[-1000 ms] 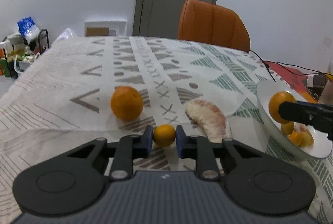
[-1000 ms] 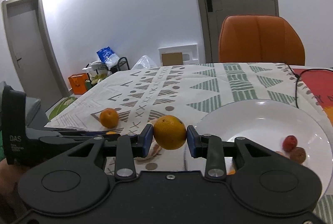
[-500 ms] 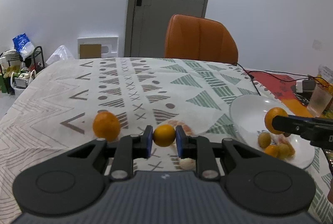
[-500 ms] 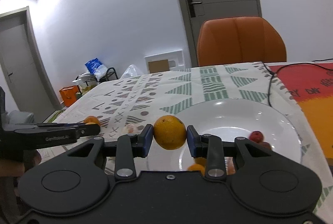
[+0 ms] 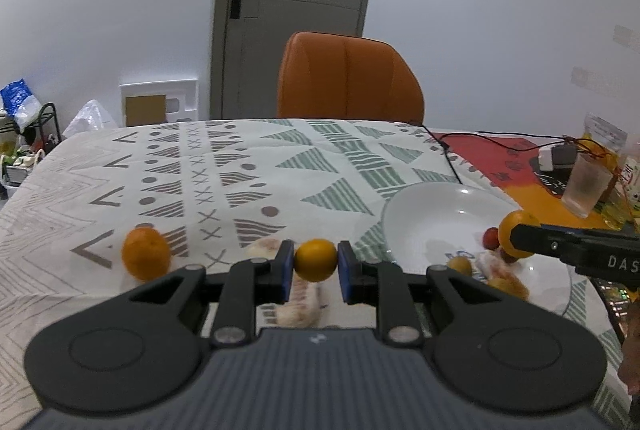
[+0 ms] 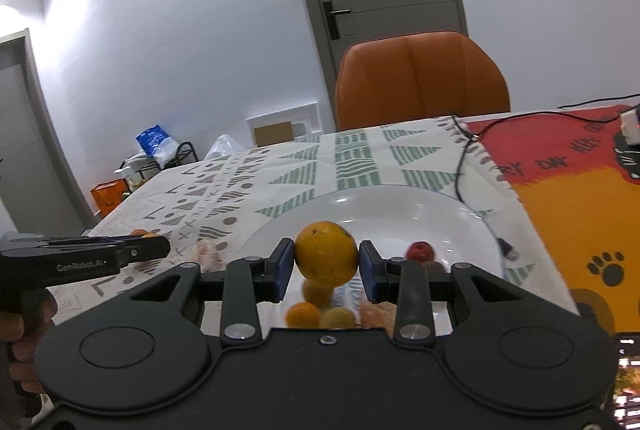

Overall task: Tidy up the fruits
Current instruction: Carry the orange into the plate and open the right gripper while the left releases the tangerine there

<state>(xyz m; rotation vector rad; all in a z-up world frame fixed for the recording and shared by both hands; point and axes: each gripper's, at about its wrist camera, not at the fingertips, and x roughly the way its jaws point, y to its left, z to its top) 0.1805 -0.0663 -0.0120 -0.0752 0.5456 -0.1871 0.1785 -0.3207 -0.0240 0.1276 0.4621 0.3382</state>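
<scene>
My left gripper [image 5: 315, 262] is shut on a small yellow-orange citrus [image 5: 316, 259], held above the patterned tablecloth. Below it lies a peeled pomelo segment [image 5: 301, 304], and an orange [image 5: 145, 257] rests to its left. My right gripper [image 6: 325, 259] is shut on a larger orange [image 6: 326, 252] over the white plate [image 6: 452, 218]. In the plate lie a red fruit [image 6: 419, 251], small yellow fruits [image 6: 304, 313] and a peeled piece. In the left wrist view the right gripper [image 5: 520, 240] reaches in over the plate [image 5: 424, 214] from the right.
An orange chair [image 5: 349, 76] stands at the table's far side before a grey door. A black cable [image 6: 464, 166] runs past the plate's right rim. A clear cup [image 5: 585, 186] and packets sit on the red-orange mat at right. A hand [image 6: 24, 326] holds the left gripper.
Both grippers have swung to the right with their fruit. The plate has moved to the middle under the right gripper, and the loose orange has slid leftward in the left wrist view.
</scene>
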